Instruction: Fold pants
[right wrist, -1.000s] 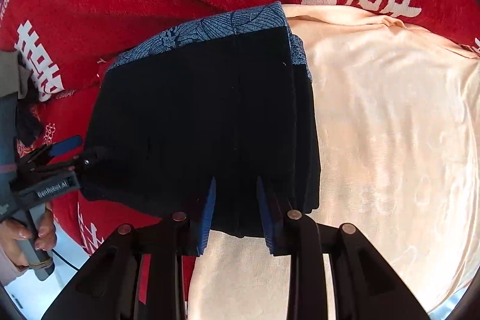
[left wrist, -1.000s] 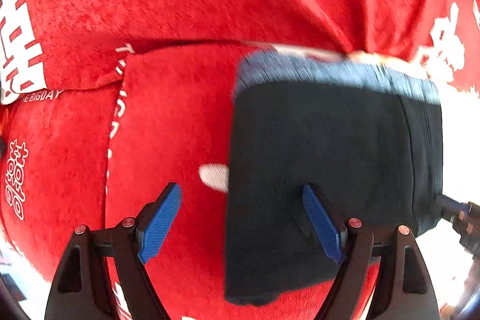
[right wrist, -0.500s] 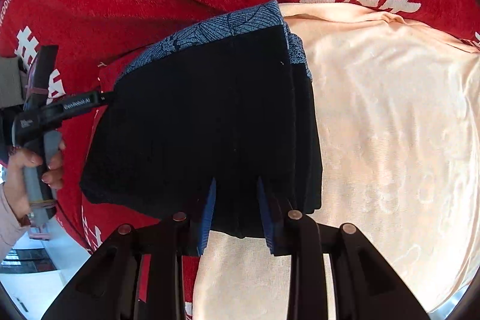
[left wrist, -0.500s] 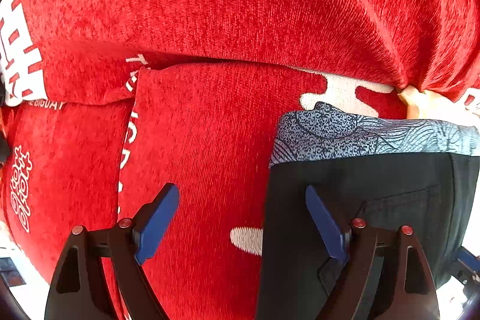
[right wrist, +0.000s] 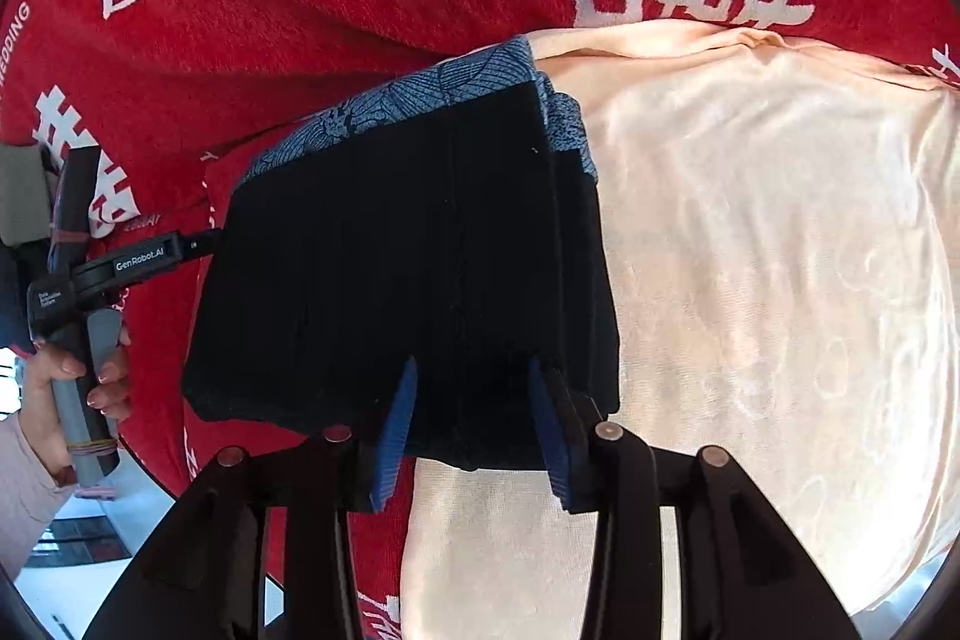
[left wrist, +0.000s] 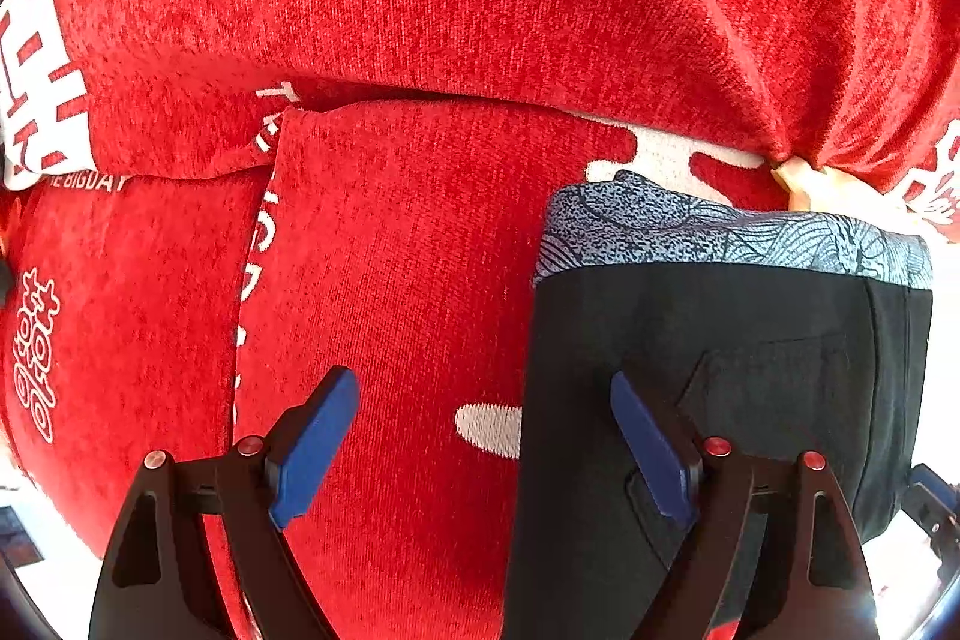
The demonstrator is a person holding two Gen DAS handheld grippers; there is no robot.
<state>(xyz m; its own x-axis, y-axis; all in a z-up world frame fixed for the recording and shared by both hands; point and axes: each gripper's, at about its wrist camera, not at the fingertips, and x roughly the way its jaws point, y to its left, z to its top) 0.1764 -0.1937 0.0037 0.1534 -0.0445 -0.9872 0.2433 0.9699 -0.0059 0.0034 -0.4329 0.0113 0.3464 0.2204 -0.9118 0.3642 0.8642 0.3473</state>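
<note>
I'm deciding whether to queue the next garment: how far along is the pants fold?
Nearly done. The black pants already lie as a compact folded stack, patterned waistband on top, on the red cover and partly over the peach cloth. The right gripper straddles the near edge; its jaws have just been opening. The left gripper is open, holding nothing. Left: pull both away, perhaps tidy edges.
</note>
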